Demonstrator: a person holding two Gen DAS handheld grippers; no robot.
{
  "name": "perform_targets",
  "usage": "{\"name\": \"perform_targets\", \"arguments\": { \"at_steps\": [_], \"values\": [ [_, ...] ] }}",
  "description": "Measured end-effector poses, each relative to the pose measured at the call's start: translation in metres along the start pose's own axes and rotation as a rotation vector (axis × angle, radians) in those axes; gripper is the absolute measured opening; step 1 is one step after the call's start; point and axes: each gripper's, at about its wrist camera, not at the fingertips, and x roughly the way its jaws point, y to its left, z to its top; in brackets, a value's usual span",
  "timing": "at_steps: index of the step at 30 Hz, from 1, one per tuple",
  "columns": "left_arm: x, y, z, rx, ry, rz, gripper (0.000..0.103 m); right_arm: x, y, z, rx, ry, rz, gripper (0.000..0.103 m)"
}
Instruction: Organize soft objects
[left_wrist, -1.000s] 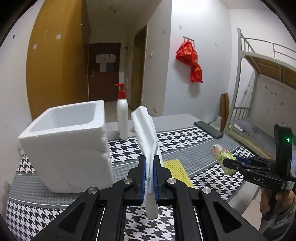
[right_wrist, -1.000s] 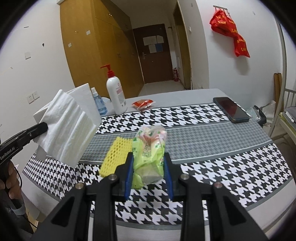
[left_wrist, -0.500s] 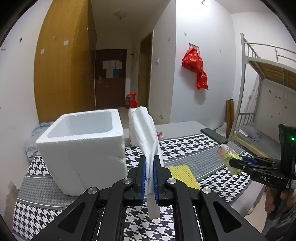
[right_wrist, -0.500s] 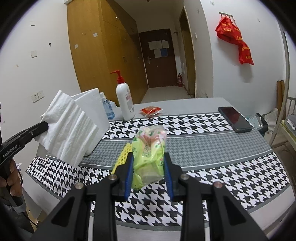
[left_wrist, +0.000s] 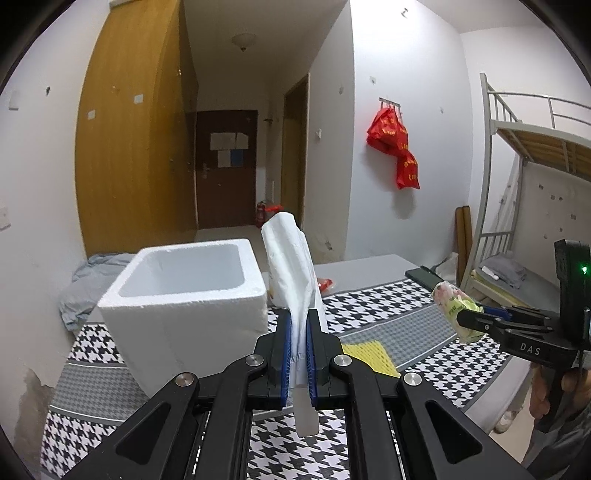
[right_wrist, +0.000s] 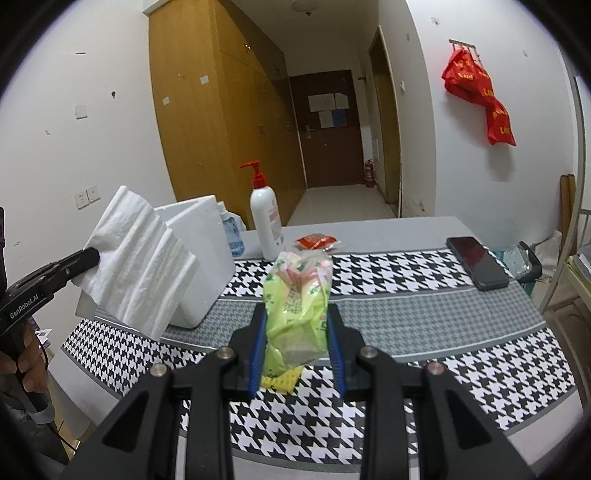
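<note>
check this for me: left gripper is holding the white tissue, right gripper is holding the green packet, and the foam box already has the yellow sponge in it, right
One thing is off: the yellow sponge is not in the foam box. It lies on the tablecloth beside the box, as the left wrist view shows. The rest stands: the left gripper holds the white tissue, and the right gripper holds the green packet.

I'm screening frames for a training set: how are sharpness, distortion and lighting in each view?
Left wrist view: sharp, strong fisheye bending the bunk bed, dark corners, even indoor light, white tissue slightly washed out. Right wrist view: equally sharp, wardrobe bowed, green packet crisp, no glare.
</note>
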Motion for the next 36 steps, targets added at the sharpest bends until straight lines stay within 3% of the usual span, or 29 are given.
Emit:
{"name": "perform_targets", "arguments": {
  "at_steps": [4,6,8,10,13,15,24,30,33,35,36],
  "values": [
    [-0.005,0.005,0.005,-0.029,0.0,-0.033,0.008,0.0,0.005,0.003,-0.011,-0.006,0.017,0.035],
    [0.0,0.0,0.004,0.0,0.019,-0.011,0.008,0.0,0.007,0.003,-0.015,-0.005,0.022,0.035],
    [0.0,-0.004,0.002,-0.014,0.03,-0.078,0.008,0.0,0.008,0.002,-0.016,-0.005,0.027,0.035],
    [-0.005,-0.013,0.001,0.041,-0.01,-0.001,0.008,0.0,0.007,0.001,-0.015,-0.003,0.028,0.035],
    [-0.003,-0.013,0.0,0.035,0.003,-0.032,0.007,0.001,0.006,0.0,-0.016,0.002,0.022,0.035],
    [-0.001,-0.012,-0.001,0.045,-0.001,-0.002,0.007,0.002,0.007,0.0,-0.015,0.002,0.024,0.035],
    [0.01,-0.009,-0.011,0.047,0.06,-0.003,0.007,0.008,0.01,-0.001,-0.022,0.013,0.033,0.035],
    [0.035,-0.03,-0.04,0.069,0.18,-0.061,0.007,0.01,0.006,-0.003,-0.014,0.021,0.029,0.035],
    [0.049,-0.041,-0.057,0.091,0.239,-0.096,0.02,0.01,0.003,-0.006,-0.006,0.029,0.021,0.035],
    [0.058,-0.048,-0.067,0.098,0.271,-0.108,0.04,0.01,0.001,-0.009,-0.001,0.035,0.016,0.035],
    [0.063,-0.052,-0.072,0.103,0.286,-0.117,0.04,0.01,0.001,-0.011,0.001,0.039,0.014,0.035]
  ]
}}
